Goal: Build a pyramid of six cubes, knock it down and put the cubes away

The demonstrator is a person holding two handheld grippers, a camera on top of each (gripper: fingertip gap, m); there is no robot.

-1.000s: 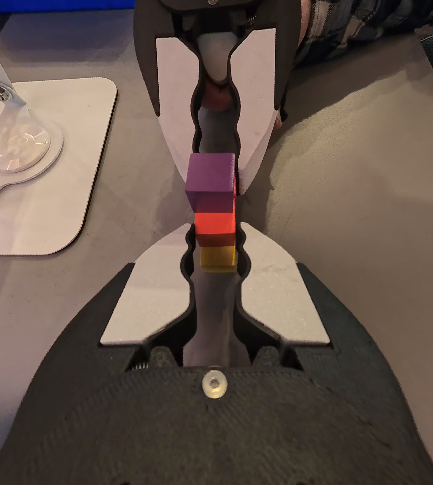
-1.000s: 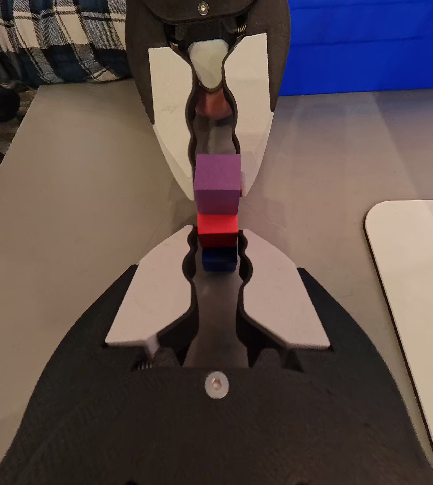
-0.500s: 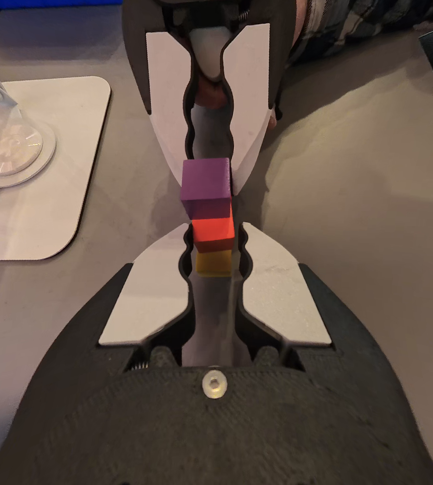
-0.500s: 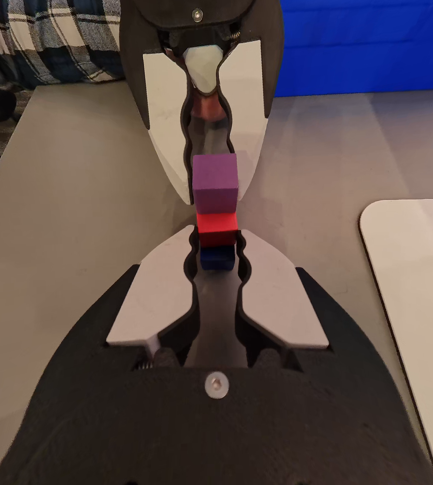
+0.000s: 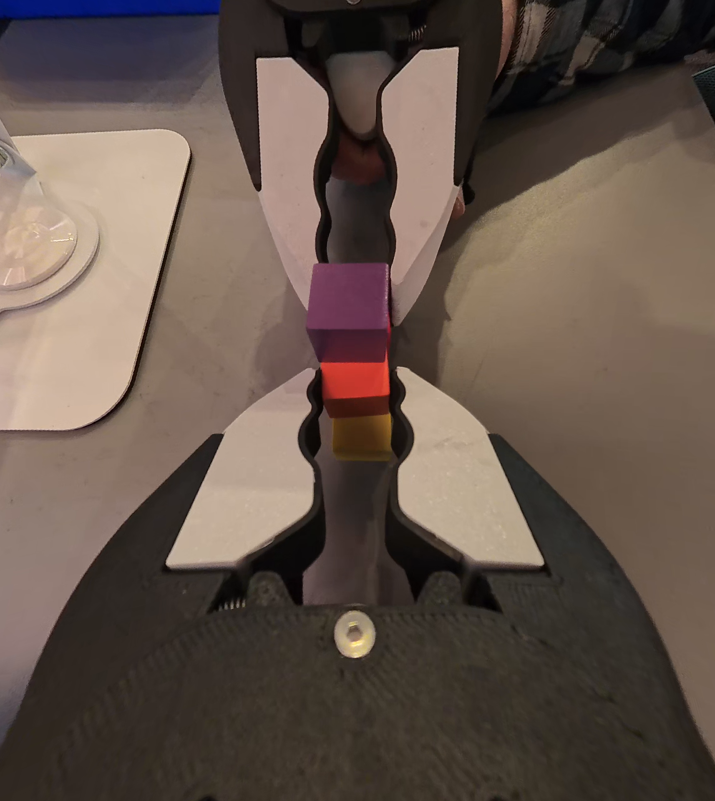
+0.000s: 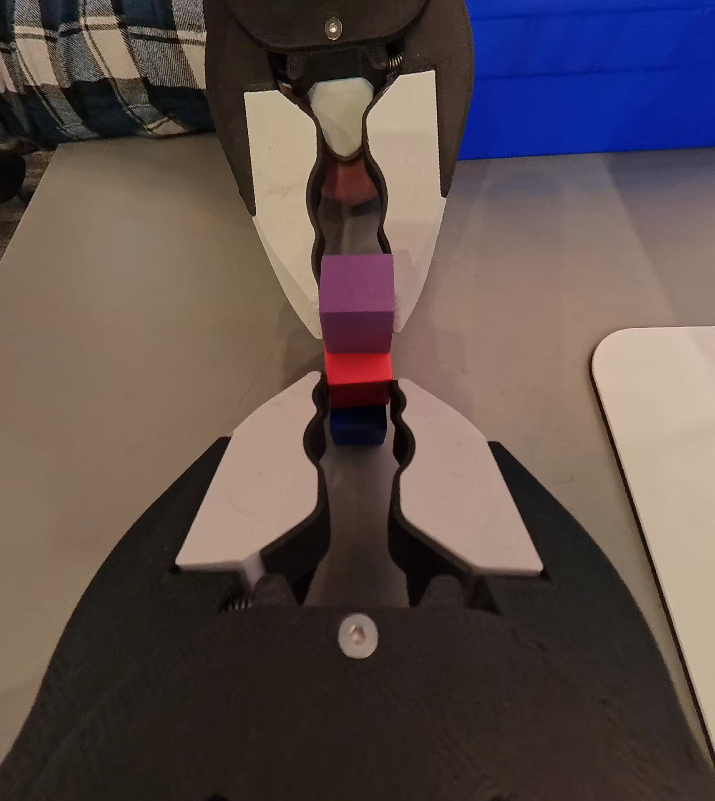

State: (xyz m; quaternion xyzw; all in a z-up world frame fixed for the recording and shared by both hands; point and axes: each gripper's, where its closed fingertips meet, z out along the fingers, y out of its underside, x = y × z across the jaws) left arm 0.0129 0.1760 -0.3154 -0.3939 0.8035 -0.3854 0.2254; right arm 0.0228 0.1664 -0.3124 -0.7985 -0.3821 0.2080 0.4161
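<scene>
Left wrist view: yellow cube (image 5: 361,435) under orange cube (image 5: 355,379), purple cube (image 5: 349,299) on top, mid-frame on worktop (image 5: 564,390). Left gripper (image 5: 355,383) jaws flank the orange cube w/ a sliver of gap, gripping nothing. Right wrist view shows blue cube (image 6: 358,427) at bottom instead; right gripper (image 6: 358,388) jaws pinch red cube (image 6: 358,368).

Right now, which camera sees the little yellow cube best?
The left wrist view: the small yellow wooden cube sits close between the left tongs, at the bottom of the pyramid. The right wrist view does not show it; the other cubes hide it.
</scene>
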